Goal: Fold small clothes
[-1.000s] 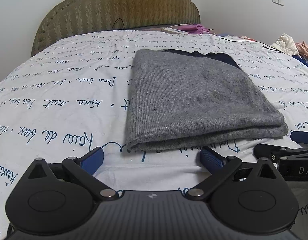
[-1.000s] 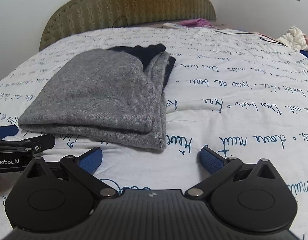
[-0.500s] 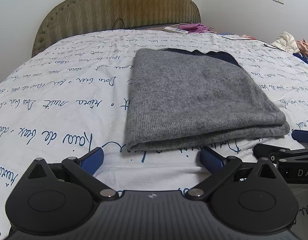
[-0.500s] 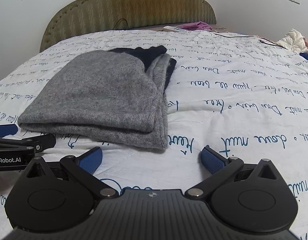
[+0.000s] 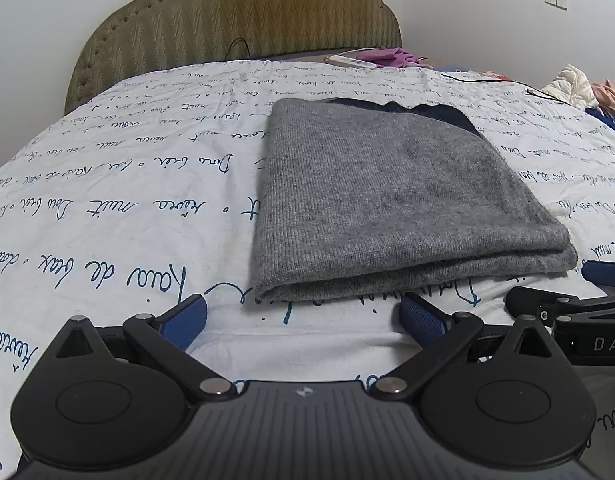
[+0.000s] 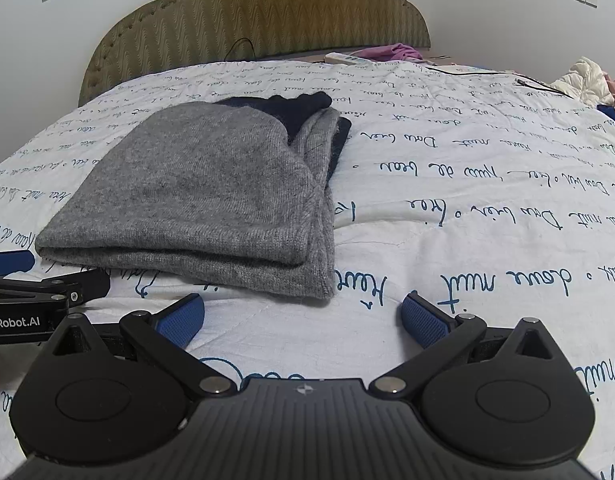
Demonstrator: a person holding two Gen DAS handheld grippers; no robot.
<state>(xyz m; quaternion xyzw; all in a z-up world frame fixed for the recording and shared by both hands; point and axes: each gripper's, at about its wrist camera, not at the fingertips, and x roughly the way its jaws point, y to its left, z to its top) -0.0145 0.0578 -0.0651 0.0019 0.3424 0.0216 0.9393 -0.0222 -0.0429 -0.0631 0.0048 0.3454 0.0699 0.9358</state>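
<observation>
A grey knitted garment (image 5: 387, 196) with a dark navy part at its far end lies folded in a flat stack on the bed; the right wrist view shows the same garment (image 6: 211, 192) left of centre. My left gripper (image 5: 303, 318) is open just short of its near edge, touching nothing. My right gripper (image 6: 301, 318) is open too, in front of the stack's near right corner, with only bedsheet between the blue pads. Each view catches the other gripper at its side edge.
The bed has a white sheet (image 5: 107, 208) printed with blue handwriting and an olive padded headboard (image 5: 235, 12). A remote (image 5: 349, 62) and purple cloth (image 5: 391, 56) lie at the far edge. More clothes (image 5: 571, 86) are piled at the far right.
Both grippers have risen and pulled back very slightly; the folded garment has not moved and both grippers stay open.
</observation>
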